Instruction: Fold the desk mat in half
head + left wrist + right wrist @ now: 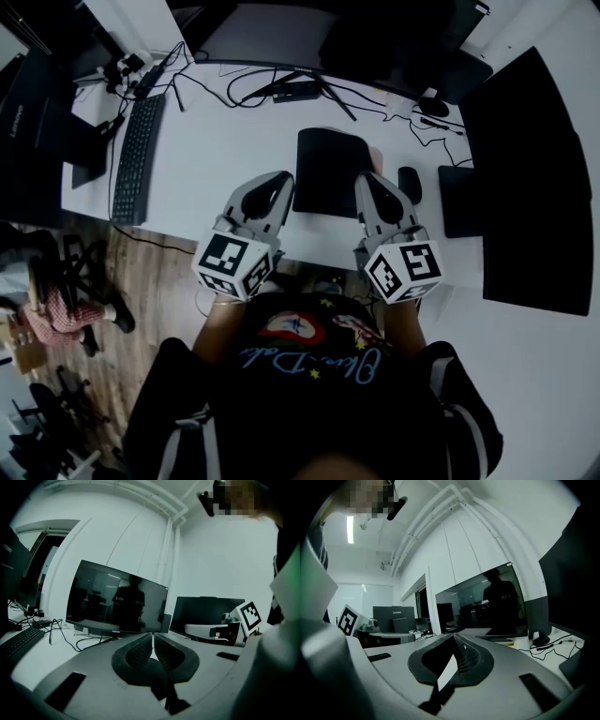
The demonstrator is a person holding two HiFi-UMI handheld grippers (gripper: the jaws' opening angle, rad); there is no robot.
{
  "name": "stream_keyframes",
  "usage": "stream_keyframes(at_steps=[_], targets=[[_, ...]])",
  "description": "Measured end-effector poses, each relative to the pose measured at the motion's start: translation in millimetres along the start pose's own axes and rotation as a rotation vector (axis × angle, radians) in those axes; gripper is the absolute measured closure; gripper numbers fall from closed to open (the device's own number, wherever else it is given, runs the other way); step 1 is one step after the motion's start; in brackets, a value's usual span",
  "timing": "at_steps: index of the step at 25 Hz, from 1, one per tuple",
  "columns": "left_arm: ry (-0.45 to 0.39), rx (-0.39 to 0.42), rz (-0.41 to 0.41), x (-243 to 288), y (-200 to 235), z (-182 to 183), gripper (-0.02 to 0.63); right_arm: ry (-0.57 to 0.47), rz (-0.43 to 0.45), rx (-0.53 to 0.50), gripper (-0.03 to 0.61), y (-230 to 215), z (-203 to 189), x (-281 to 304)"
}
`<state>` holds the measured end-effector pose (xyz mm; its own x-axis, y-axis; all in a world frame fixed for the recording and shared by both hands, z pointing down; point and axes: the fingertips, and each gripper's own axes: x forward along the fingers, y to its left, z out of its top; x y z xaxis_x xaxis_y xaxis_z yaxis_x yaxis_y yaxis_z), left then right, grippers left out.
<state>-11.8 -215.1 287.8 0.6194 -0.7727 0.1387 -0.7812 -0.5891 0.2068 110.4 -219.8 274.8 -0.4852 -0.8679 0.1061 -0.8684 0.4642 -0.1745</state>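
From the head view, the desk mat (326,164) lies flat on the white table (225,150) as a dark rectangle just ahead of the person, between a keyboard (137,157) well off to the left and a mouse (410,184) just beside its right edge. The left claw (281,180) sits at the mat's left edge and the right claw (364,180) over its right part (whether either touches the mat cannot be told from above).

In the left gripper view, the left claw (153,634) has its ribbed pads together at the tips, with nothing seen pinched between them. A dark monitor (117,599) stands on the table beyond.

In the right gripper view, the right claw (453,637) is closed too, its pads meeting at the tip. A sliver of white table shows through the gap lower down.
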Motion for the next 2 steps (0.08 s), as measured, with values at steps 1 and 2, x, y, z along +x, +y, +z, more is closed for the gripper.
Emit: stream_keyframes(at_steps=[1,2], targets=[[-0.001,0.001,0.001,0.5,-0.4,0.1,0.601,0.0,0.002,0.0,0.578,-0.2,0.2,-0.2],[-0.002,0.002,0.002,1.0,-0.9,0.3,0.601,-0.001,0.004,0.001,0.578,-0.4,0.4,-0.4]])
